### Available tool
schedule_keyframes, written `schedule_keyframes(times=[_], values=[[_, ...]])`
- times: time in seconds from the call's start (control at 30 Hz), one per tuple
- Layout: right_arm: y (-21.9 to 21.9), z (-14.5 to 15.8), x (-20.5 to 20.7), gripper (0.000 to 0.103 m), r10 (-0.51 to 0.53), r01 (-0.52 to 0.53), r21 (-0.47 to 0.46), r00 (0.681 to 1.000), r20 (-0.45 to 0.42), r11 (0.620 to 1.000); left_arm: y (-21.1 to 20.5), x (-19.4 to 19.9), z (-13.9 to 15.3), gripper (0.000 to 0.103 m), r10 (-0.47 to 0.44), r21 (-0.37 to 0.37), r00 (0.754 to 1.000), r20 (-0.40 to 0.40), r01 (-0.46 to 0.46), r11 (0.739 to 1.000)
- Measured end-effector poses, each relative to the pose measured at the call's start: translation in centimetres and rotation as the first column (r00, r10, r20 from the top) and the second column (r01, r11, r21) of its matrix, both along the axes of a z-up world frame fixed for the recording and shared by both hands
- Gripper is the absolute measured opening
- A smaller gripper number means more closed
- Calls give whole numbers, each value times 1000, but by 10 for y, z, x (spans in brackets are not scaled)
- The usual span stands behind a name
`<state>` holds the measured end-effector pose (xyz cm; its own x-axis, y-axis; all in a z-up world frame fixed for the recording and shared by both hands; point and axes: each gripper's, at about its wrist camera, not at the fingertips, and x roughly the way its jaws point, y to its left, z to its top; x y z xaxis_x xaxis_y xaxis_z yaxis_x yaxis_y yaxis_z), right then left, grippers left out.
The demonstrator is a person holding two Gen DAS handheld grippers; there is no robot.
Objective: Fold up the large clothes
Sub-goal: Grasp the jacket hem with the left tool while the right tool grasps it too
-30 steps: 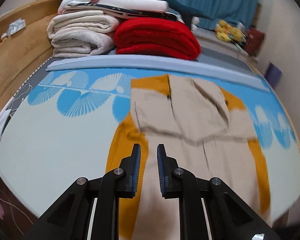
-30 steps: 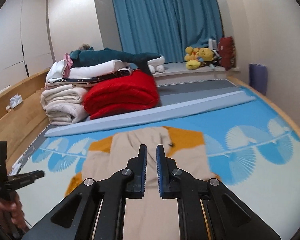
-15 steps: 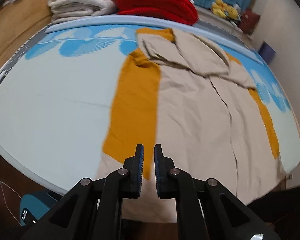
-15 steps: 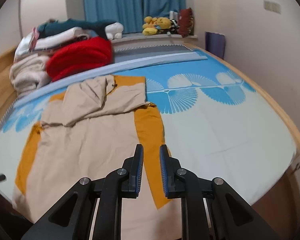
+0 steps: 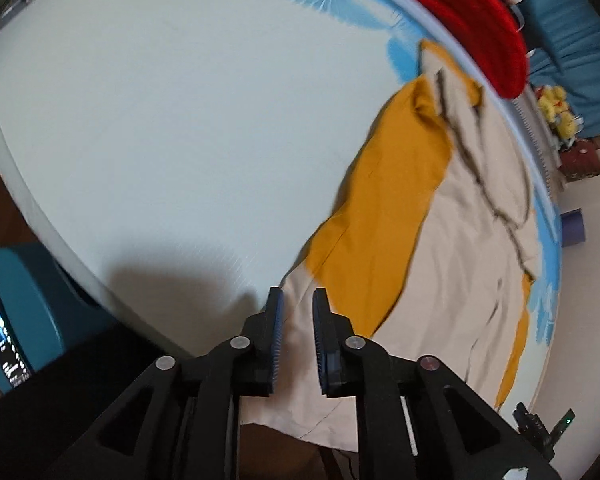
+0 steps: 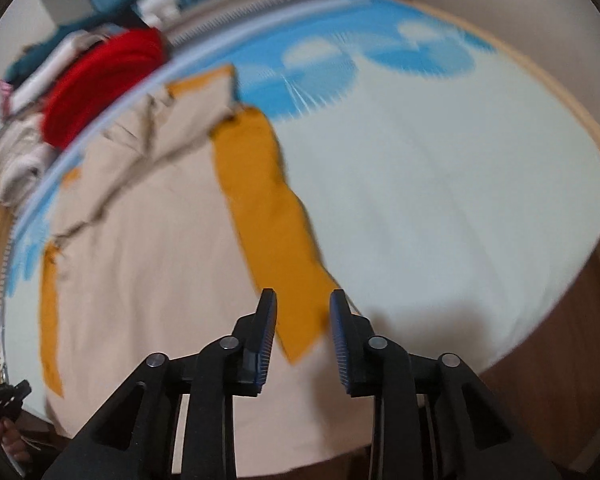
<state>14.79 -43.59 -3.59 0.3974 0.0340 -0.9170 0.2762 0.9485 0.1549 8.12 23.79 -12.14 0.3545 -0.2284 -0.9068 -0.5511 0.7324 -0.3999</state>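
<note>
A large beige garment with mustard-yellow side panels (image 5: 452, 248) lies spread flat on the bed (image 5: 180, 120), its collar end toward the upper right of the left wrist view and its hem hanging at the near edge of the mattress in the lower centre of both views. The step in hand looks like the reach for the two bottom corners of the hem, ahead of a first fold. The left gripper (image 5: 297, 300) points steeply down over the garment's lower left corner, fingers narrow but parting, with beige cloth seen through the gap and nothing pinched between the pads. The right gripper (image 6: 303, 302) stands over the tip of the yellow panel at the lower centre of its view, fingers moderately apart and widening, also with nothing held; cloth merely lies beneath them. In the right wrist view the other gripper and a hand show at the lower left edge, by the far corner of the hem. The next move probably calls for each pair of fingers to open enough to straddle the hem edge, sink onto it at matching corners, then close on the cloth so both sides lift evenly. The frames are blurred, so the exact gap between tips and fabric cannot be told.
</note>
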Motion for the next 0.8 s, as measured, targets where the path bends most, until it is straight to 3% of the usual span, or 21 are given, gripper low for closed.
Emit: schedule_keyframes(times=[0.13,0.23,0.37,0.43,0.53,0.67,0.7,0.8], values=[[-9,-30,-1,34,-30,31,4,990,-140,1000,-21,6,-14,35,-92,66,992,-82,97,993],[-7,-48,-3,37,-15,7,-37,975,-221,999,-33,9,-21,42,-134,154,980,-144,156,976],[-4,-60,-9,40,-5,-20,-84,961,-277,996,-39,6,-32,40,-167,197,965,-203,208,958],[-2,-61,-11,39,4,-31,-87,958,-288,996,-44,5,-31,6,-201,232,955,-219,251,940],[0,-58,-15,7,14,-42,-96,959,-283,995,-48,-2,-24,6,-222,262,951,-217,276,925],[-3,-53,-19,5,1,-25,-85,964,-267,996,-54,-2,-27,11,-241,282,937,-254,310,908],[-3,-53,-19,5,-2,-22,-84,963,-269,996,-53,-1,-29,12,-238,266,937,-255,305,915],[-5,-48,-18,9,-25,7,-80,971,-236,997,-45,4,-25,30,-197,234,958,-208,244,941]])
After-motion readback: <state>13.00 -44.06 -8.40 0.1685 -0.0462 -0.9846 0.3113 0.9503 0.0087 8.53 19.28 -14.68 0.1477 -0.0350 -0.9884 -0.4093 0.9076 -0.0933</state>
